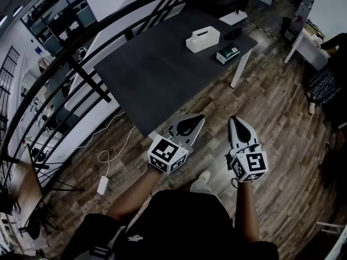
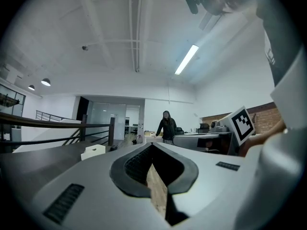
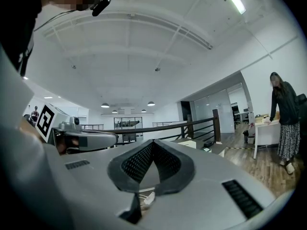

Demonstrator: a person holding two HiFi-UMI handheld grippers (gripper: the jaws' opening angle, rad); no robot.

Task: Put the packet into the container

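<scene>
Both grippers level, over wooden floor, short of dark table near edge. Left gripper jaws pressed together, nothing between. Right gripper jaws also together, empty. Packet lies flat near table's far right corner, just beside white container, not in it.

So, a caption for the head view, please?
Left gripper and right gripper, both shut, before dark grey table with white container, green packet.
</scene>
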